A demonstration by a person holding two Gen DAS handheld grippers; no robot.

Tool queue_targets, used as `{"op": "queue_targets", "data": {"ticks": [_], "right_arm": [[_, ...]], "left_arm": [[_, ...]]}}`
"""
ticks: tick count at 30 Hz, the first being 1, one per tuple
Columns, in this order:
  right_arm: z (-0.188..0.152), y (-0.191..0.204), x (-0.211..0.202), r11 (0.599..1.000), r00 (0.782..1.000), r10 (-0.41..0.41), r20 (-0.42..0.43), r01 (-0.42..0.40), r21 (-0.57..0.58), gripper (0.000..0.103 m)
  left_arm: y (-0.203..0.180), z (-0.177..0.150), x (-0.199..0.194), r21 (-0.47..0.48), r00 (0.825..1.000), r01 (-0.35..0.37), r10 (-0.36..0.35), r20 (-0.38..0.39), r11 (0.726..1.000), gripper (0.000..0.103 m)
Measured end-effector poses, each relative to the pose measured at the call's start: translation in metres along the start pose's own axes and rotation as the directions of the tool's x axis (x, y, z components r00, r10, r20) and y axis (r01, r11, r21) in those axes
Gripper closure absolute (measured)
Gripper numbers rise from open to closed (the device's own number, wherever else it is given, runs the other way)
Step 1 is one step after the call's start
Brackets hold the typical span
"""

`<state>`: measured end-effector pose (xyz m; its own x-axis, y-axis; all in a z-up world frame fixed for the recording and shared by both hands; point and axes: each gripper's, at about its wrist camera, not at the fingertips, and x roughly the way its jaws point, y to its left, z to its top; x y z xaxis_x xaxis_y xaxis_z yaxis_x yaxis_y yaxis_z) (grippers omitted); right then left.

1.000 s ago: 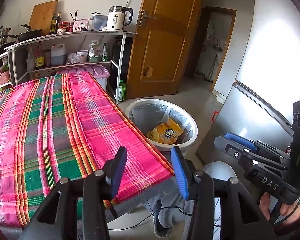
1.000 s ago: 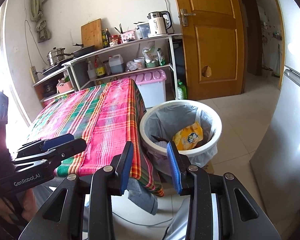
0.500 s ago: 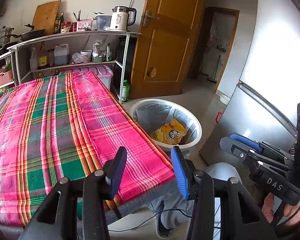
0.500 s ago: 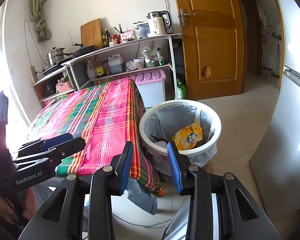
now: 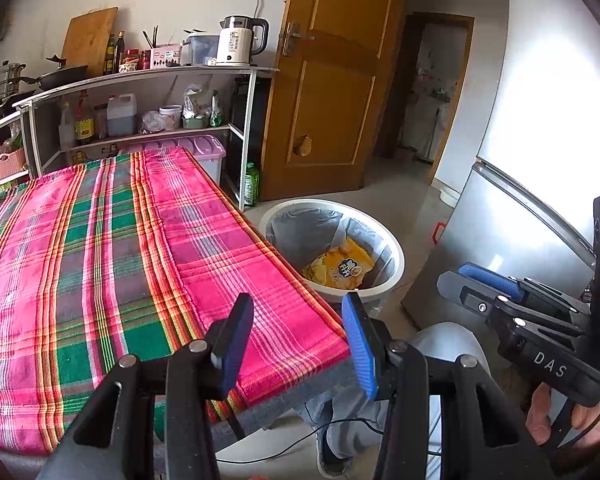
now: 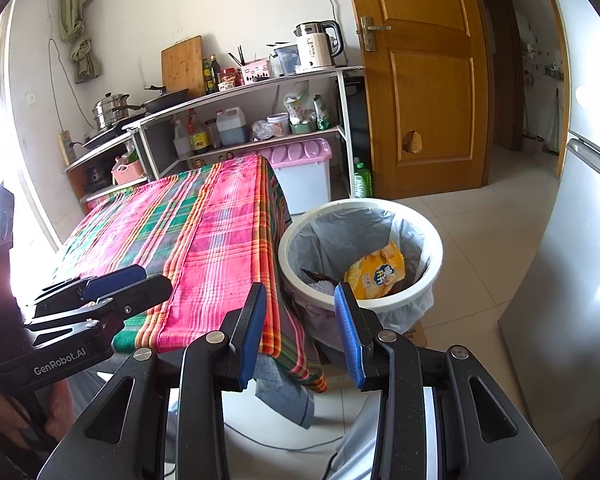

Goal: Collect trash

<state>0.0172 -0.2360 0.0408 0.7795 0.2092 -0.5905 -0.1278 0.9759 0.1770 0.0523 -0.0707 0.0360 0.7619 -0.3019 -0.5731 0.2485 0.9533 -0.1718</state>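
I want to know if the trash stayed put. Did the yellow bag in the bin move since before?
No. The yellow bag lies in the same spot inside the white bin, by its right wall.

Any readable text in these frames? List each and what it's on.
"DAS": side of right gripper.
"GenRobot.AI": side of left gripper.
Yellow snack bag in the bin: print too blurred.
Kettle, green bottle, shelf bottles: labels too small.

Kettle (image 5: pixel 239 42) (white) above plaid tablecloth (image 5: pixel 112 248)
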Motion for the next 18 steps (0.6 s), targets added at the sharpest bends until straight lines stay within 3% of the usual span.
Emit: {"op": "queue_targets", "data": {"ticks": [18], "right_arm": [[-0.0024,-0.0015,0.0026,1.0,1.0,0.003,-0.008,-0.003,-0.001,0.066]], "left_arm": [[-0.0001,-0.0009,0.0,0.003,1.0,-0.007,0.007,0.002,1.0,0.055]]}}
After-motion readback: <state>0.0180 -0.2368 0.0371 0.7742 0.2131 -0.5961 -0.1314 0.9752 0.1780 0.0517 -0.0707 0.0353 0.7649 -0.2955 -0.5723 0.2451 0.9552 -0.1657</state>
